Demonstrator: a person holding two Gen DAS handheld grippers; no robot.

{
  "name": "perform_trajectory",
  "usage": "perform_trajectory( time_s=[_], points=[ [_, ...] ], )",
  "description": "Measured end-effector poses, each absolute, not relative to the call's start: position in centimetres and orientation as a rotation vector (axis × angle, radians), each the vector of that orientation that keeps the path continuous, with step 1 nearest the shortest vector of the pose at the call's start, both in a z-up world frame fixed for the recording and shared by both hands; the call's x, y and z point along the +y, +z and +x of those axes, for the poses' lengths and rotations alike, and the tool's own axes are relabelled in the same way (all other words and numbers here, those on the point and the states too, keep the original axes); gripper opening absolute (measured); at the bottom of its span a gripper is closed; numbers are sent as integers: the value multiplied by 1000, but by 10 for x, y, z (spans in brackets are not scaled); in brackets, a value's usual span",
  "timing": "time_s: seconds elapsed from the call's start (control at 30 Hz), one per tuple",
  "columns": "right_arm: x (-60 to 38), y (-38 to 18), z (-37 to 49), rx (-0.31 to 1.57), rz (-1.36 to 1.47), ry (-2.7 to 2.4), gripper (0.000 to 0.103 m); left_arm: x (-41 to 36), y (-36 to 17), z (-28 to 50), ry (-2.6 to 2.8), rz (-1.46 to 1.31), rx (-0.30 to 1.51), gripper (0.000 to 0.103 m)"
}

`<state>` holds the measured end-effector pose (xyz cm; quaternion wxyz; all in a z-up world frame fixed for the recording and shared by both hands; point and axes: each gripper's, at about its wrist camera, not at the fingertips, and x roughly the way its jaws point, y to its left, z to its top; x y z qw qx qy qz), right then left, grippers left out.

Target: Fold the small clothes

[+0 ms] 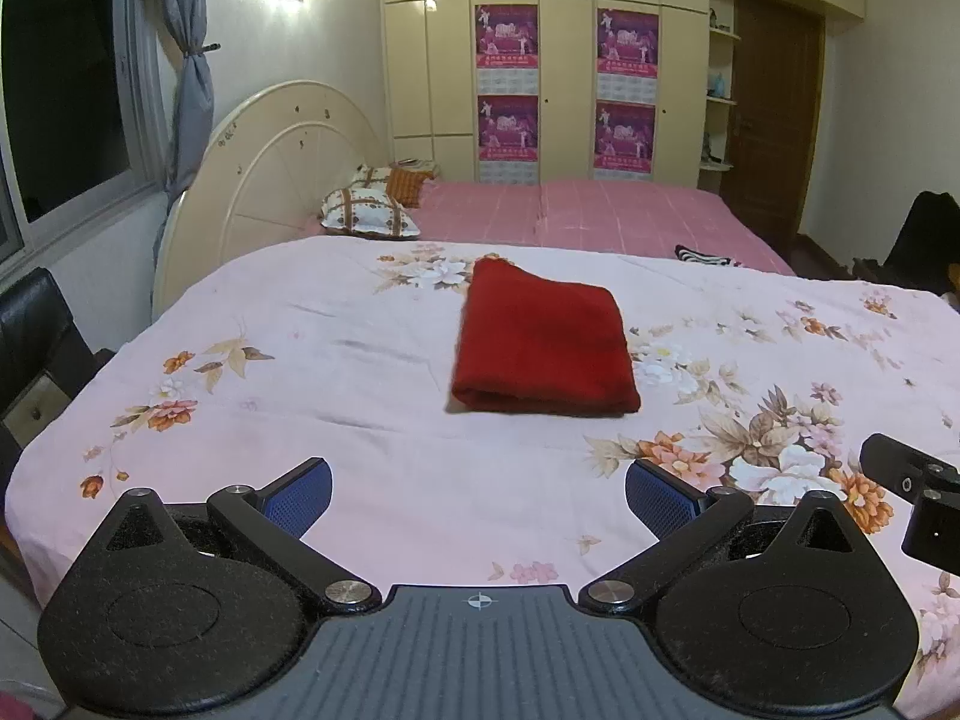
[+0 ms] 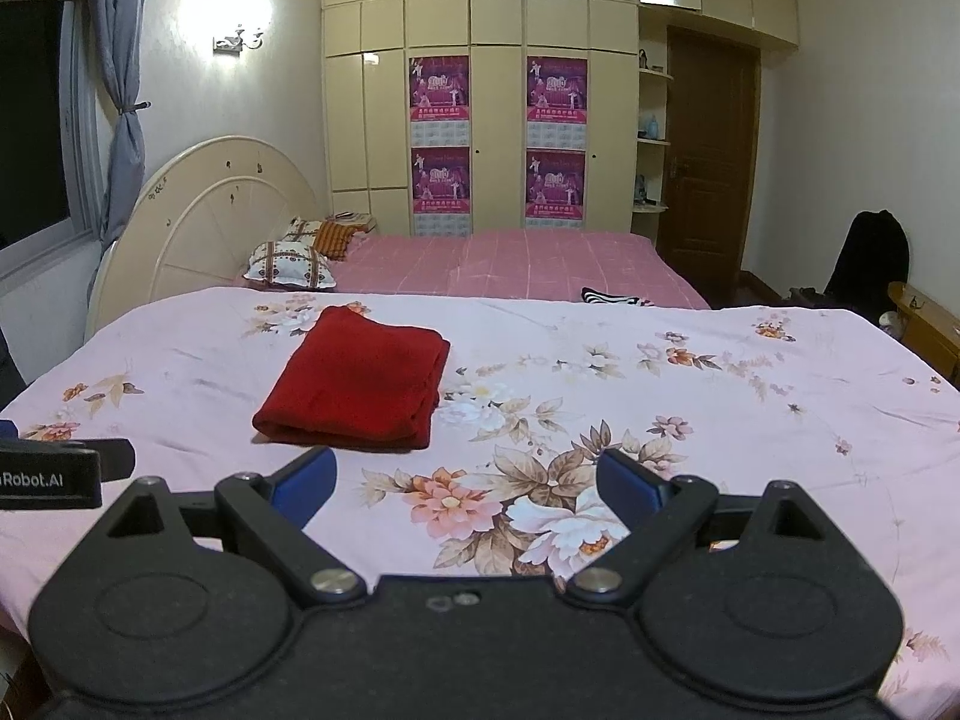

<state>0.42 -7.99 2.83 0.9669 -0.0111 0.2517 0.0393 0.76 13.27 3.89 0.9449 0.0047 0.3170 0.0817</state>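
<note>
Red cloth (image 1: pixel 543 342), folded into a thick rectangle, flat on floral sheet (image 1: pixel 336 360) covering the table. Fold edge toward near edge of table, layered open edges toward far edge and right side. Sits roughly mid-table, nearer far edge than near edge; in right wrist view (image 2: pixel 354 381) left of centre. Nothing touching it.

Left gripper (image 1: pixel 478 495): jaws spread wide, nothing between them, blue pads (image 1: pixel 306 495) bare. Hovers over near edge of table, cloth straight ahead, well apart from fingertips.

Right gripper (image 2: pixel 465 483): jaws also spread wide, empty, blue pads (image 2: pixel 630 483) bare. Over near edge too, above a big flower print on the sheet. Cloth ahead and to the left, near left fingertip but not touching.

Grippers side by side: part of right one visible at right edge of left wrist view, body of left one at left edge of right wrist view.

Beyond far edge of table: bed with pink checked cover (image 1: pixel 588 210), patterned pillows (image 1: pixel 369 213) at cream rounded headboard (image 1: pixel 282 162). Striped black-and-white item (image 2: pixel 612 297) on bed near table's far edge, can't tell what. Cream wardrobe (image 2: pixel 498 120) behind with four magenta posters (image 1: pixel 507 36). Brown door (image 2: pixel 708 150) right of wardrobe, grey curtain (image 2: pixel 120 90) tied back at window on left.
</note>
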Motion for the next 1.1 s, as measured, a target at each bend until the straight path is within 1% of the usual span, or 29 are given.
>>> perform_trajectory(
  time_s=[0.67,1.1],
  points=[
    [-80,26,7,519,-22,84,93,132,37,13,162,4,656,103],
    [-78,19,20,544,-21,91,93,134,25,33,145,-9,689,103]
  ],
)
